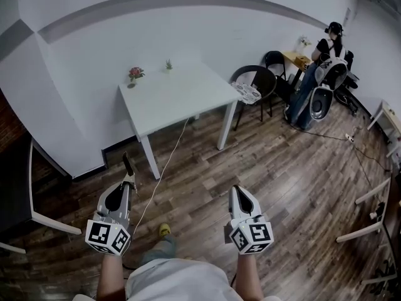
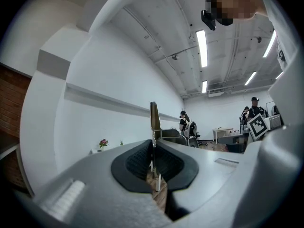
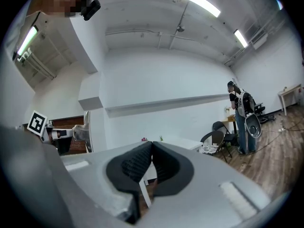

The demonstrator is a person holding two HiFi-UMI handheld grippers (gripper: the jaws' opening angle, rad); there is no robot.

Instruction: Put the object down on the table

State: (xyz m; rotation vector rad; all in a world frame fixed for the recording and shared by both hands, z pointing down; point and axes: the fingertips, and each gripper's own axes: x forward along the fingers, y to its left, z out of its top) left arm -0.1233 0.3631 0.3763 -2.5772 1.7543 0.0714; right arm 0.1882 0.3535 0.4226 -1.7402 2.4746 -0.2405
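My left gripper (image 1: 130, 179) is shut on a thin dark flat strip (image 1: 128, 164) that sticks out past its tips. In the left gripper view the strip (image 2: 154, 118) stands upright, pinched between the black pads (image 2: 137, 159) of the left gripper (image 2: 153, 145). My right gripper (image 1: 237, 190) is shut with nothing in it; its pads (image 3: 164, 161) meet in the right gripper view. Both grippers hang over the wooden floor, short of the white table (image 1: 182, 99), which stands ahead of them against the wall. The table top (image 3: 183, 140) shows beyond the right gripper (image 3: 152, 144).
A small pink flower (image 1: 135, 74) and a tiny green plant (image 1: 168, 63) stand at the table's far edge. Black chairs (image 1: 258, 80) and a person (image 1: 326, 55) with gear are at the back right. A white cable (image 1: 164, 168) runs across the floor. Dark furniture (image 1: 15, 187) is at the left.
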